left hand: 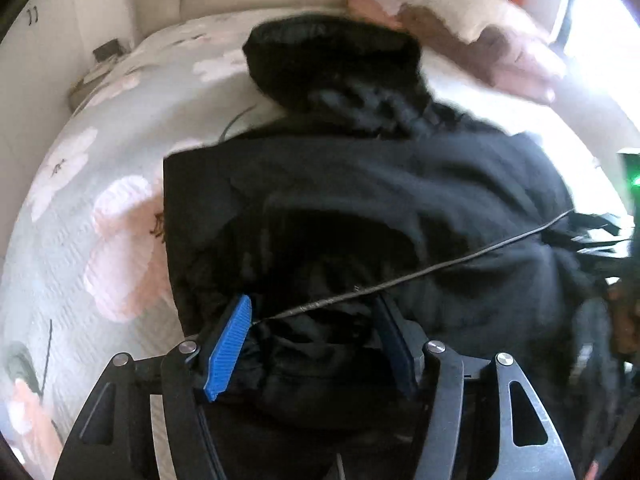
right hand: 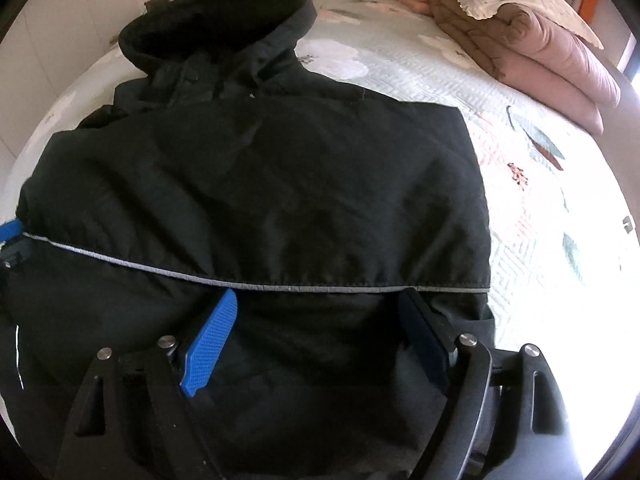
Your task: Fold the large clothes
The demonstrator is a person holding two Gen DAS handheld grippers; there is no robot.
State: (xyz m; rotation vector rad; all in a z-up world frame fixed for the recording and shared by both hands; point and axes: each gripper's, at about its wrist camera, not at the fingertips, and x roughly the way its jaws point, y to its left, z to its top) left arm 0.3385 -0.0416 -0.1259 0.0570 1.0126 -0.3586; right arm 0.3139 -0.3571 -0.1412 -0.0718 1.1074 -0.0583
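both grippers, left (left hand: 314, 330) & right (right hand: 320, 322), wide open on black jacket (right hand: 256, 184), mid-fold; next prob grab hem, fold twd hood.

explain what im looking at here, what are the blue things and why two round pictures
These are two hand-held grasping tools, one in each of a person's hands, each with a wide-angle camera looking along its two fingers. That lens makes the pictures round. The blue strips are finger pads. One picture is from the left tool, the other from the right tool. A black hooded jacket lies on a bed with a floral bedspread; folded blankets and a pillow sit at the far corner. Both tools are open, fingers spread over the jacket's near edge; neither visibly pinches it.
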